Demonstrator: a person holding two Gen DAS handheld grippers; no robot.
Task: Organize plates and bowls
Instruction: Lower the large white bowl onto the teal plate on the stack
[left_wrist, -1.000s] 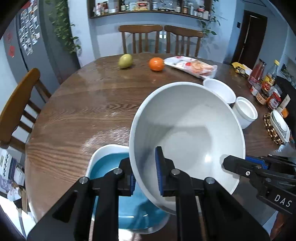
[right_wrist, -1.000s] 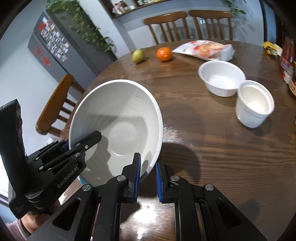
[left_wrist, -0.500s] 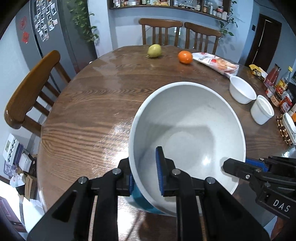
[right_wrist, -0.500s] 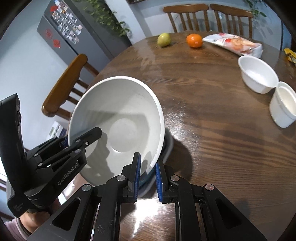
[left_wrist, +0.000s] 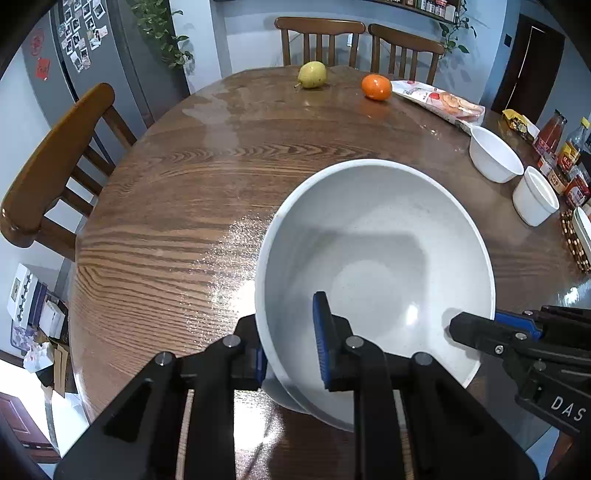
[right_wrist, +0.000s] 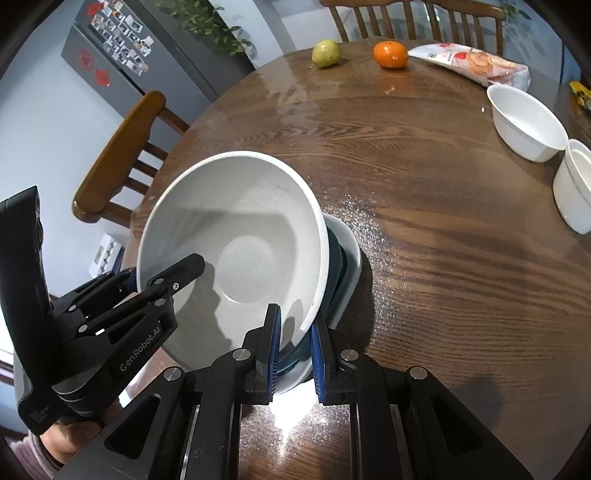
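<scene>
Right wrist view shows the large white speckled ceramic bowl (right_wrist: 236, 251) tilted over a blue plate with a white rim (right_wrist: 347, 258), which lies on the round brown wooden table (right_wrist: 424, 206) near its close edge. The bowl's lower side seems to rest on the plate already, but I cannot tell if it sits fully. The right gripper (right_wrist: 293, 350) has narrow jaws that pinch the bowl's rim between the blue pads. The left gripper (left_wrist: 290, 350) holds the opposite part of the rim – one finger is outside the wall and one inside, with a small gap only. I judge that this stacking step is almost finished: the bowl must still be made level and both grippers must let go. Much of the task is left, as far as I can see – a small white bowl (right_wrist: 524, 122) and a white ribbed cup (right_wrist: 574, 188) stand apart at the right side of the table, not yet collected. A green pear (left_wrist: 312, 75), an orange (left_wrist: 376, 86) and a snack packet (left_wrist: 439, 101) lie at the far side.
</scene>
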